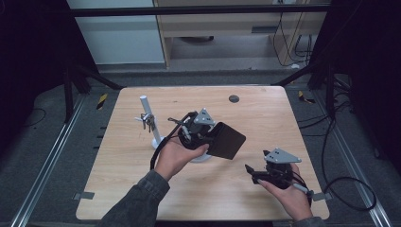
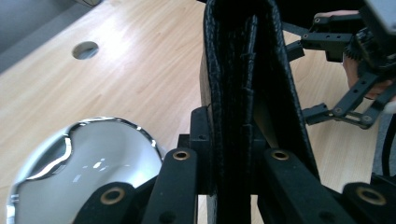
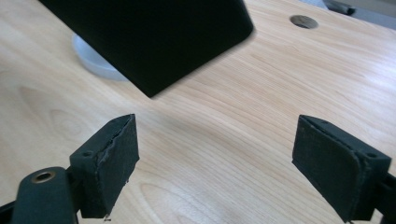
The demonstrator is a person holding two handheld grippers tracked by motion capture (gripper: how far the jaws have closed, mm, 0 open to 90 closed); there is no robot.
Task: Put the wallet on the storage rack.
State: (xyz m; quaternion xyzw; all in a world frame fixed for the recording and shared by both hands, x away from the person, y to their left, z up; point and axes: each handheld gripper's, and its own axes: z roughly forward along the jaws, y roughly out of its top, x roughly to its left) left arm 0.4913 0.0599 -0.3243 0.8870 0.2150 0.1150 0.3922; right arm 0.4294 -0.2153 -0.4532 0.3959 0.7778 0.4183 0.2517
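A black leather wallet hangs above the middle of the wooden table, held edge-on by my left gripper. In the left gripper view its jaws press on both sides of the wallet, and the left gripper is shut on it. My right gripper is low over the table at the right front, apart from the wallet. Its jaws stand wide open with only bare wood between them in the right gripper view, where the wallet hangs ahead and above.
A white post with a bunch of keys hanging on it stands at the left. A round shiny base sits on the table under the wallet. A cable hole lies near the far edge.
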